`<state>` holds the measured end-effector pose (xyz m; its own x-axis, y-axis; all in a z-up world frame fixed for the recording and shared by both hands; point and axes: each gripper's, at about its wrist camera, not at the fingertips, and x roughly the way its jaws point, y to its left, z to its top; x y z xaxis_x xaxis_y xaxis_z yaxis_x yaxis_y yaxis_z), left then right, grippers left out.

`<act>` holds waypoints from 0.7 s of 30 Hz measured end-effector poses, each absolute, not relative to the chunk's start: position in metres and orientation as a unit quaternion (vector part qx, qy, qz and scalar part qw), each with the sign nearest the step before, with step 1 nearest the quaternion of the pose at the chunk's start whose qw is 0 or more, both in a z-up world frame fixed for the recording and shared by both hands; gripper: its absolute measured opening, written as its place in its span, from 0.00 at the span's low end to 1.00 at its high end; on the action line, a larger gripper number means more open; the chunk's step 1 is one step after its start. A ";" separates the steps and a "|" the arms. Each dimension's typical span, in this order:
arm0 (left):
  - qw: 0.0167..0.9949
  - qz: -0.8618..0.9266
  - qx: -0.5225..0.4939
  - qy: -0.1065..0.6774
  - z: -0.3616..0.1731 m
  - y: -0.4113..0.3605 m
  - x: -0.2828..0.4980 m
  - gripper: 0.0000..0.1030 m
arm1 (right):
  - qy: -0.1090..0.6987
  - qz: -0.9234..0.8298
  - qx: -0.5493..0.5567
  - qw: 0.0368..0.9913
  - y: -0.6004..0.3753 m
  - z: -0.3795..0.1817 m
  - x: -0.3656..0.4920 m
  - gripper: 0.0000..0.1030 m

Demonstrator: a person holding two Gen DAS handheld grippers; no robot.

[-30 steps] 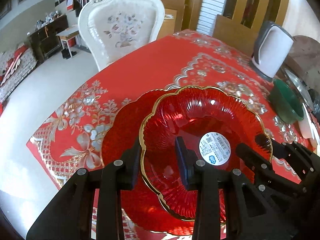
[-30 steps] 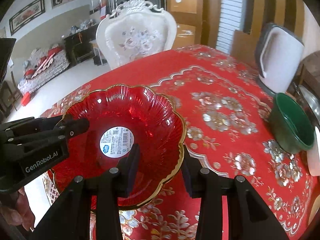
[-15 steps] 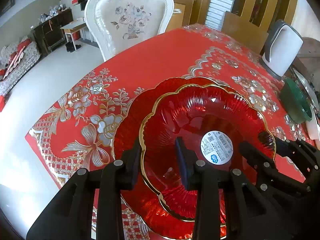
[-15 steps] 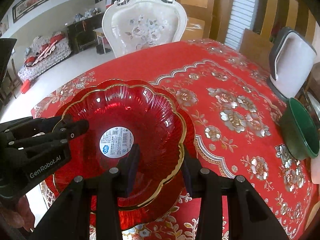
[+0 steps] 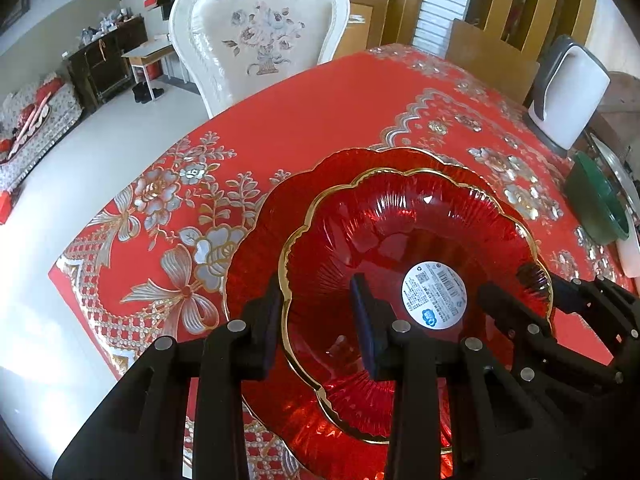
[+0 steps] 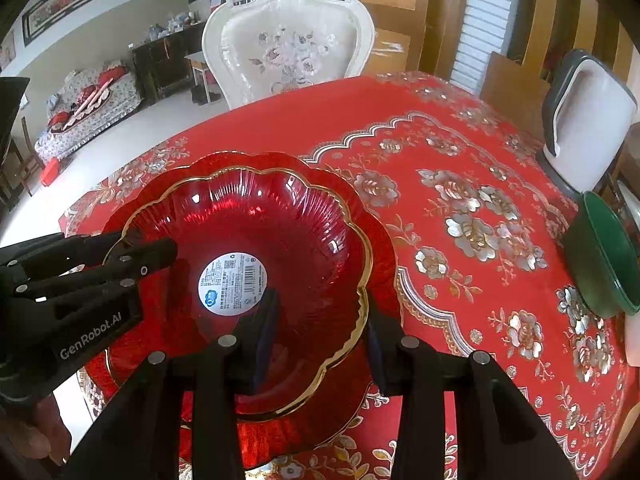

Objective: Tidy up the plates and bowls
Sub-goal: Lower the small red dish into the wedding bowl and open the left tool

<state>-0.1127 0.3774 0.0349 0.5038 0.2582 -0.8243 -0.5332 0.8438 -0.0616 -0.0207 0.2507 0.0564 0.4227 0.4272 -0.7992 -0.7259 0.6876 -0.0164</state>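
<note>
A red glass bowl point(image 5: 400, 232) point(image 6: 280, 232) with a gold scalloped rim and a white round sticker inside is held over a larger red plate point(image 5: 256, 240) point(image 6: 384, 240) on the table. My left gripper point(image 5: 316, 320) is shut on the bowl's near-left rim, one finger inside and one outside. My right gripper point(image 6: 320, 332) is shut on the bowl's opposite rim the same way. Each gripper shows in the other's view. Whether the bowl touches the plate I cannot tell.
A green bowl point(image 6: 604, 256) point(image 5: 596, 204) sits at the right edge of the red flowered tablecloth point(image 6: 460, 184), with a white kettle point(image 6: 588, 116) point(image 5: 568, 92) behind it. A white ornate chair point(image 6: 288, 44) stands at the table's far side.
Both grippers have carried the red bowl together lower and nearer over the large red plate, which now shows all around the bowl. The grips have not changed.
</note>
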 end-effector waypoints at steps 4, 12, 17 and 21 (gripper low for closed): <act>0.853 0.237 -0.149 0.441 0.034 0.377 -0.111 0.32 | 0.409 0.350 -0.186 0.822 0.252 0.054 -0.021 0.40; 0.855 0.251 -0.133 0.434 0.032 0.375 -0.110 0.32 | 0.412 0.355 -0.181 0.819 0.252 0.051 -0.020 0.41; 0.857 0.254 -0.135 0.428 0.033 0.376 -0.111 0.35 | 0.408 0.361 -0.195 0.816 0.254 0.050 -0.024 0.47; 0.858 0.259 -0.124 0.426 0.034 0.374 -0.109 0.35 | 0.404 0.360 -0.206 0.816 0.256 0.050 -0.028 0.50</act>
